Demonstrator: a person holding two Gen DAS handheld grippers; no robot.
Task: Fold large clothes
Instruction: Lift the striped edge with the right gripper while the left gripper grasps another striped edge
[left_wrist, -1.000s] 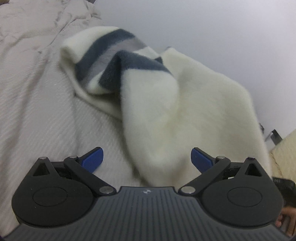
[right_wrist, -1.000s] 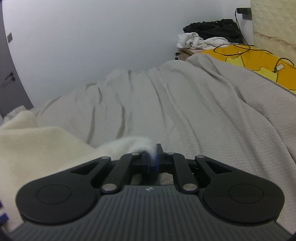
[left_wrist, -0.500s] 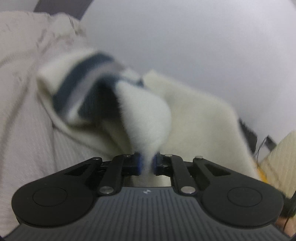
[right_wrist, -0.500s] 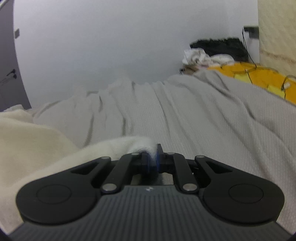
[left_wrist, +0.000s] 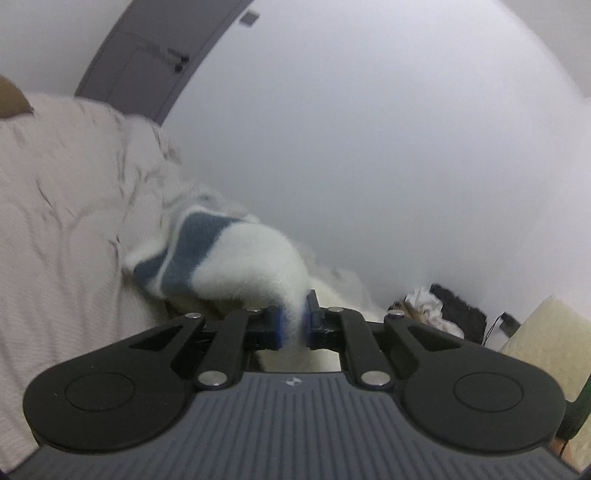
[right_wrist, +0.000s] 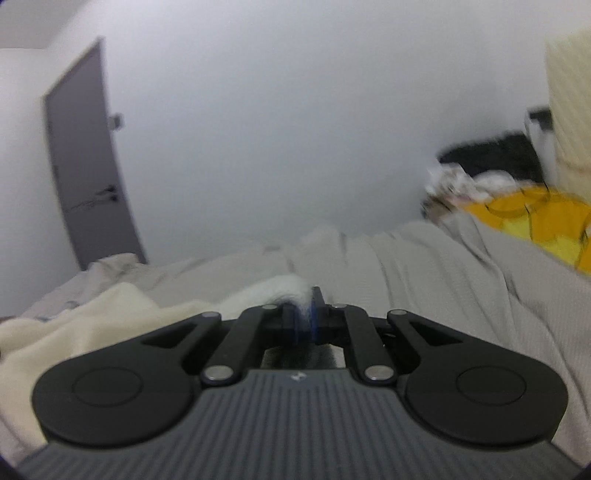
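Surface: I see a bed under a grey textured cover (right_wrist: 461, 280), wrinkled toward the far wall. In the left wrist view the same cover (left_wrist: 55, 236) fills the 9 o'clock side and looks paler. The wall (right_wrist: 295, 129) behind is plain white. A grey door (right_wrist: 88, 166) with a lever handle stands at 10 o'clock in the right wrist view; the left wrist view shows it at 11 o'clock. At 3 o'clock in the right view lies a yellow cloth (right_wrist: 543, 218) with a thin dark cable over it, and behind it a heap of black and white laundry (right_wrist: 476, 166). A cream padded panel (right_wrist: 569, 92) runs up the right edge. Both frames are motion-blurred.

Pose: both tools point slightly below level, out across the bed toward the wall. No hand is clearly visible in either view.

Left gripper (left_wrist: 293, 319): jaws drawn nearly together, pads pinching a thick fold of the cream fleece garment (left_wrist: 251, 266). From the pads the fabric arches up and away to 11 o'clock, where dark blue stripes (left_wrist: 192, 251) cross it; its far end rests on the cover.

Right gripper (right_wrist: 303, 320): jaws almost fully closed, clamped on a thin white tuft of the same garment (right_wrist: 74, 325). The rest of the fleece trails off to 9 o'clock and lies bunched on the cover at the lower left of that view.
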